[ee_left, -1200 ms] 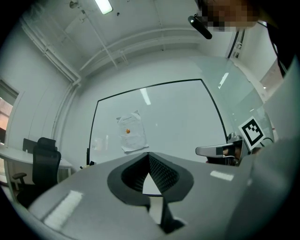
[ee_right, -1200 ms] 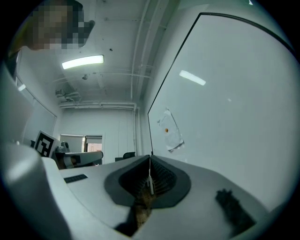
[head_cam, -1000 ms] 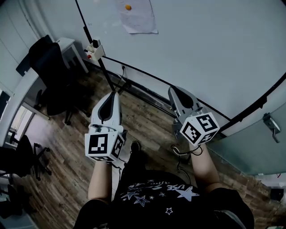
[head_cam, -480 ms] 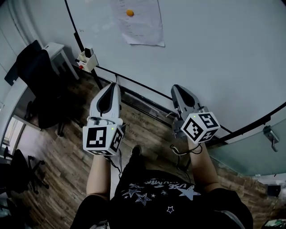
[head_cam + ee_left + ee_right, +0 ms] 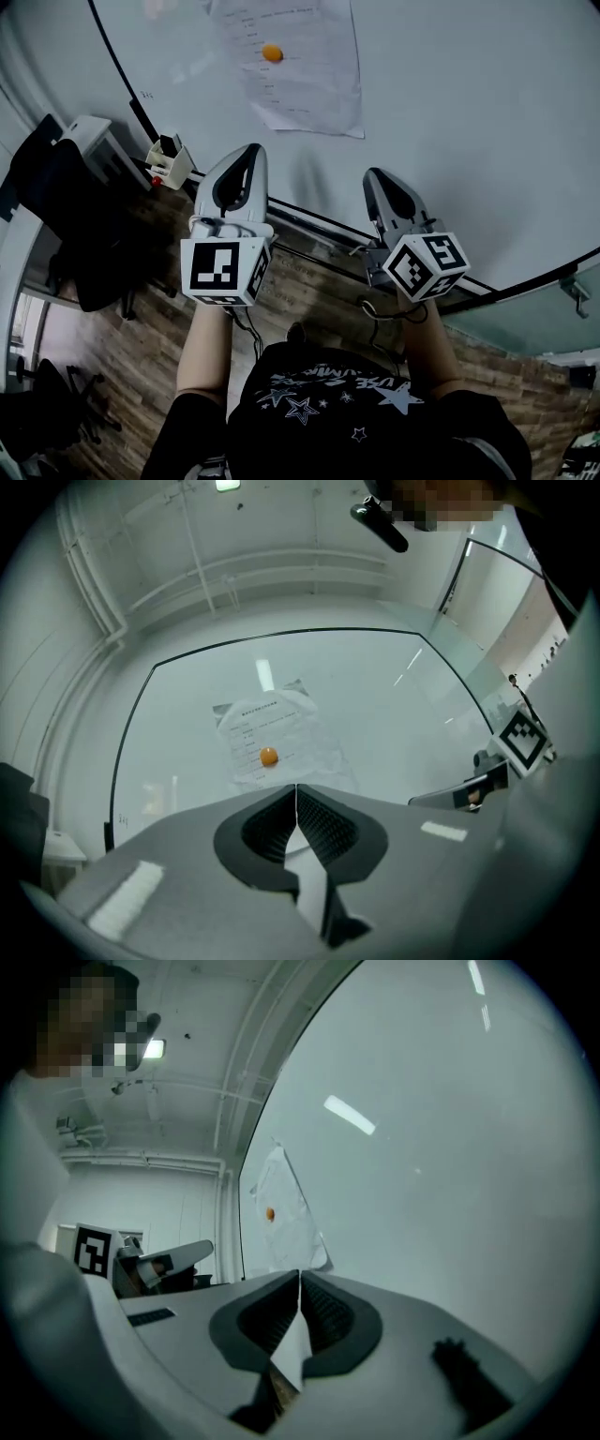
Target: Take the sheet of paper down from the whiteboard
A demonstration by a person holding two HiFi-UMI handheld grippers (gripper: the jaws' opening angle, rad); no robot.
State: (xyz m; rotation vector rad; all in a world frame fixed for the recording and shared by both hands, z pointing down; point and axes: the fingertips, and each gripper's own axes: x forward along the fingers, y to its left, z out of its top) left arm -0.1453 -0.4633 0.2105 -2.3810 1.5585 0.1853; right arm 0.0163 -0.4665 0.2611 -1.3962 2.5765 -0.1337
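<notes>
2 grippers are presented, both clenched on nothing: the left gripper (image 5: 253,152) and the right gripper (image 5: 377,174) each show jaws pressed together with no object between them. Both point toward the whiteboard (image 5: 469,112) from below the sheet of paper (image 5: 309,89) and are apart from it. The sheet hangs on the board, pinned near its middle by 1 orange magnet (image 5: 272,53), and its lower right corner appears to lift slightly. Judgement: this is the approach stage. The magnet appears to carry the sheet, so the jaws need opening before either can pinch the magnet or a free edge.
</notes>
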